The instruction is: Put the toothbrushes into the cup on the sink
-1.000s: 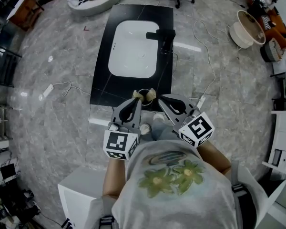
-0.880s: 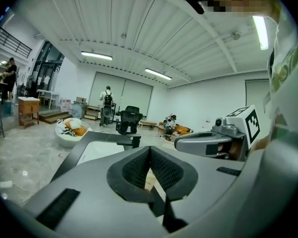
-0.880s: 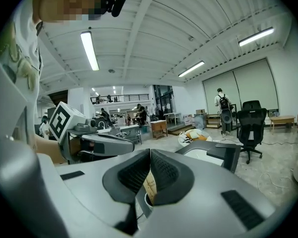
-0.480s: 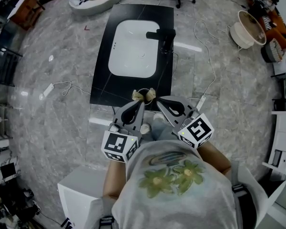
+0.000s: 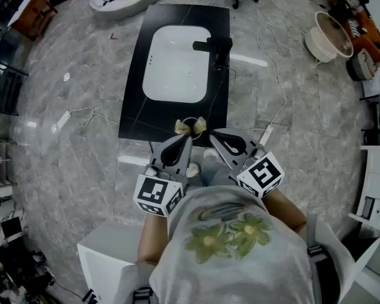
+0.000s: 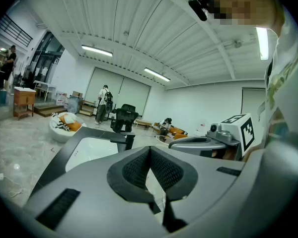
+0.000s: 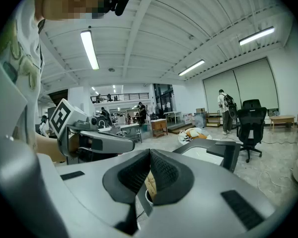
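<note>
A: The hall is bright and even. Light comes from the ceiling tubes (image 7: 90, 49), and the marble floor (image 5: 69, 163) shows small white glare.

B: Yes, shadows are weak. Every view bends at the edges, with dark corners. The left gripper (image 6: 150, 148) and right gripper (image 7: 150, 151) look soft near the lens.

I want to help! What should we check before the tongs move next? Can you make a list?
1. Left tongs holding nothing: ok, shut and empty.
2. Right tongs holding nothing: ok, shut and empty.
3. Tongs open, ready to grab: not ok, both are shut.
4. Cup standing up at the near edge of the sink counter: ok.
5. What is in the cup: cannot tell. Tan pieces poke out, too small to name.
</note>
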